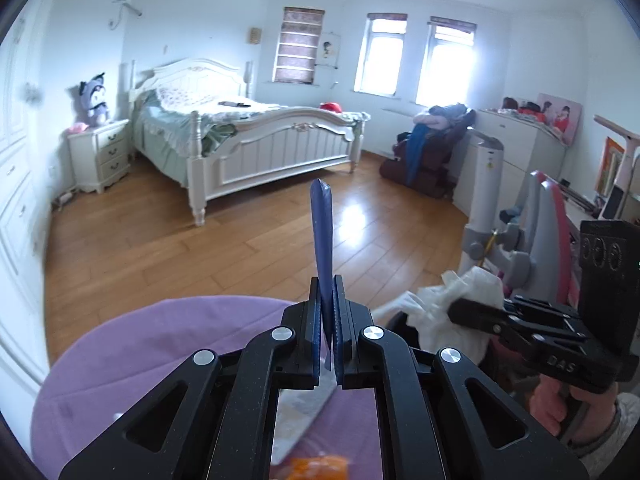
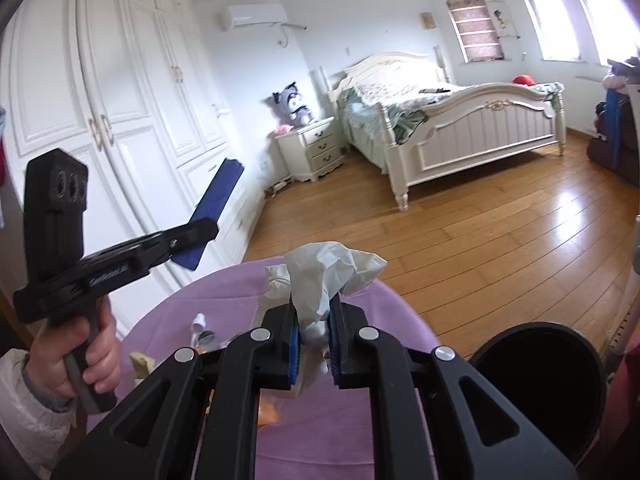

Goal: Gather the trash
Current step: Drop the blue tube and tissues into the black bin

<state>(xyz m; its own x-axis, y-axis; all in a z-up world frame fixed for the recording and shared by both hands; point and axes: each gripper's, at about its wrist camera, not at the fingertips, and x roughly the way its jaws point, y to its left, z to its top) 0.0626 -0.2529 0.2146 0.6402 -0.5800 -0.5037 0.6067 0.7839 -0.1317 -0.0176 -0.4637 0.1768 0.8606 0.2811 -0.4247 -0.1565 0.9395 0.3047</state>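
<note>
left tongs point(image 1: 328, 312): clamped on flat dark-blue foil wrapper point(image 1: 322, 236), held upright above round purple-covered desk point(image 1: 160, 340) | right tongs point(image 2: 314, 320): pinching crumpled white tissue point(image 2: 328, 268) over desk, beside black round bin point(image 2: 536, 384)

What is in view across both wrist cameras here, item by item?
blue wrapper: one, dark blue, clamped in left claw
tissue wad: one, white, clamped in right claw
table: one, purple cloth, below both claws
table scraps: several, white, tan, orange, on the cloth
bin: one, black, open, right of table
bed: one, white frame, far wall
nightstand: one, white, beside bed
plush toy: one, purple-grey, on nightstand
wardrobe: one, white, left wall
left claw: black, shut
right claw: black, shut
hands: two, gripping handles
</note>
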